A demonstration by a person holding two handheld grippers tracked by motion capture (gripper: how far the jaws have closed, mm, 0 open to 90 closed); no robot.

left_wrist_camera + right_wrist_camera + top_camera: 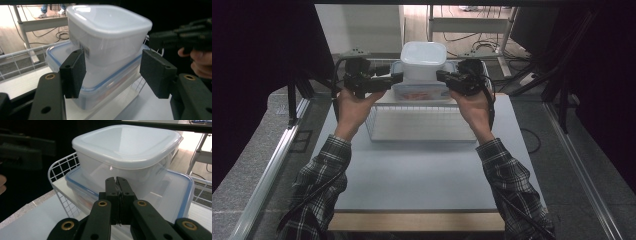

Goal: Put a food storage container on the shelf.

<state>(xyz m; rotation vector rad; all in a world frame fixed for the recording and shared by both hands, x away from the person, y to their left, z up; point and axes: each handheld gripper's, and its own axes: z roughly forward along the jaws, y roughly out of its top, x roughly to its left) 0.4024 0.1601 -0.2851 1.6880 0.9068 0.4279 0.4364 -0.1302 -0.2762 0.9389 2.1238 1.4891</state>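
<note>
A white lidded tub (423,60) sits on a flatter clear box with a blue-rimmed lid (419,91) at the far end of a white wire basket (371,125). My left gripper (397,77) is held at the stack's left side. In its own view the left gripper (116,70) is open, with the tub (107,32) and the blue-rimmed box (110,82) just beyond the pads (75,72). My right gripper (442,76) is at the stack's right side. Seen close, the right gripper (116,181) is shut with nothing between its jaws, its tips in front of the tub (125,147).
The basket stands on a pale table (412,175) with open surface toward the person. Dark curtains flank both sides. Behind the table are a metal frame and floor cables (472,40). The basket's wire wall (60,167) curves around the box's near corner.
</note>
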